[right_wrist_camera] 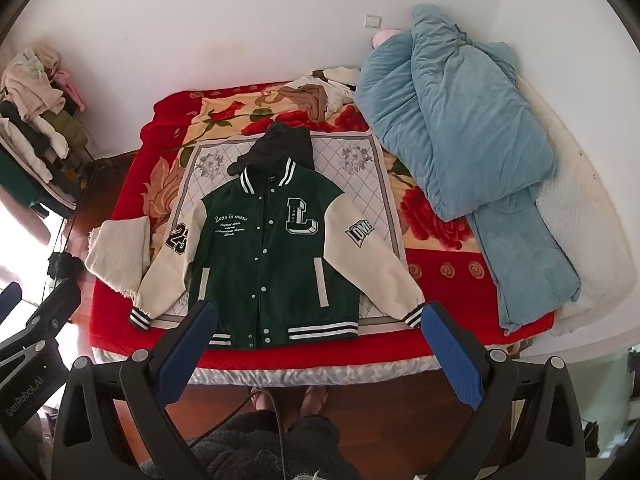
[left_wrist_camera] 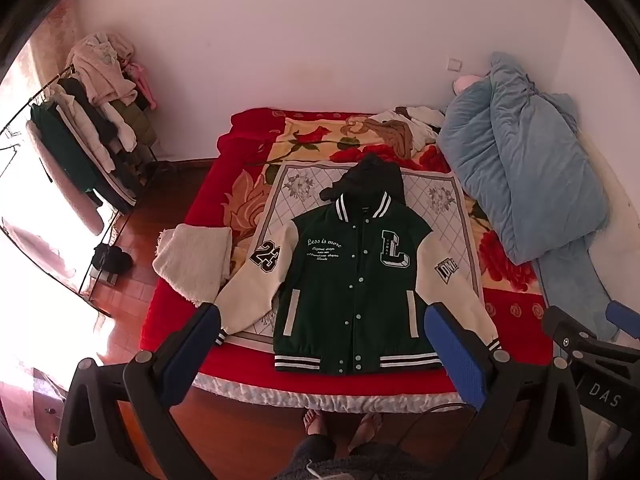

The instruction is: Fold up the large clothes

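Nearest the lens in each wrist view are that gripper's own blue-padded fingers: the left gripper (left_wrist_camera: 320, 360) and the right gripper (right_wrist_camera: 316, 352) both stand spread wide with nothing between the pads, touching nothing, held above the foot of the bed (left_wrist_camera: 320, 364). Below them show the person's bare feet (left_wrist_camera: 312, 420) on the wooden floor. The left view catches the right gripper's side at its right edge, lettered "DAS"; the right view shows the left gripper's body at its left edge, marked "GenRobot.AI". Just beyond lies the green varsity jacket (left_wrist_camera: 352, 284), spread flat and buttoned on a quilted mat (left_wrist_camera: 440, 200) over the red floral blanket (left_wrist_camera: 240, 184), cream sleeves angled outward, black hood at the top. It reads "Less is more", a big "L", "23" on one sleeve; the patch on the other is unclear. A folded cream towel (left_wrist_camera: 192, 260) lies beside it. Farther off, a blue quilt (left_wrist_camera: 520, 168); only the left view shows the whole clothes rack (left_wrist_camera: 92, 120) by the bright window.
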`<state>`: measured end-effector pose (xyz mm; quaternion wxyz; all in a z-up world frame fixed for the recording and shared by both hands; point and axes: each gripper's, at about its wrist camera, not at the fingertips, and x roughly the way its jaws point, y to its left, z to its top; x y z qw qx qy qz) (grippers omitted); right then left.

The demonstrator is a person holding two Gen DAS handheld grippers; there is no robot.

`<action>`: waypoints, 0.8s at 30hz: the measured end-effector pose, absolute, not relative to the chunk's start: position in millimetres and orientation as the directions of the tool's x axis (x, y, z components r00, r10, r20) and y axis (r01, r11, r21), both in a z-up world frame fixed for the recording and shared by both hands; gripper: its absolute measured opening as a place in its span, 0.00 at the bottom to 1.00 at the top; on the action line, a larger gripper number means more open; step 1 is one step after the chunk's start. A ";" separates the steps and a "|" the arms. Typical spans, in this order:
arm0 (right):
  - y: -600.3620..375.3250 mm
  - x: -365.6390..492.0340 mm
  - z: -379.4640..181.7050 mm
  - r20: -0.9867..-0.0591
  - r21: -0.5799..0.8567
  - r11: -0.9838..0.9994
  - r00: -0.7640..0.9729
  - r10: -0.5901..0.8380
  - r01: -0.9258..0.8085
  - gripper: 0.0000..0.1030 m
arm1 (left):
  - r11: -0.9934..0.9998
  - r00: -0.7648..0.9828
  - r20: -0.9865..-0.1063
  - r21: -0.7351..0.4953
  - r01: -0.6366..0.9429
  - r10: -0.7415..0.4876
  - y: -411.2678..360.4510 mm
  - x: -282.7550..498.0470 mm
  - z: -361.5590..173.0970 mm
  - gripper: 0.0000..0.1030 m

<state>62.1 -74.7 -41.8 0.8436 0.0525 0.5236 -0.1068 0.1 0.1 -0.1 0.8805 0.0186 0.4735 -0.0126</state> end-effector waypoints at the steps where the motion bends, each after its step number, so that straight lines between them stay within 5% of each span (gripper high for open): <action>1: -74.4 62.1 -41.4 -0.895 -0.022 0.972 0.429 -0.124 0.235 1.00 | 0.999 0.554 -0.833 0.020 0.040 -0.005 0.2 0.0 0.0 1.00; 24: -74.2 59.4 -34.9 -0.892 -0.022 0.972 0.433 -0.126 0.236 1.00 | 0.999 0.558 -0.830 0.029 0.042 0.000 -5.8 -2.9 -0.4 1.00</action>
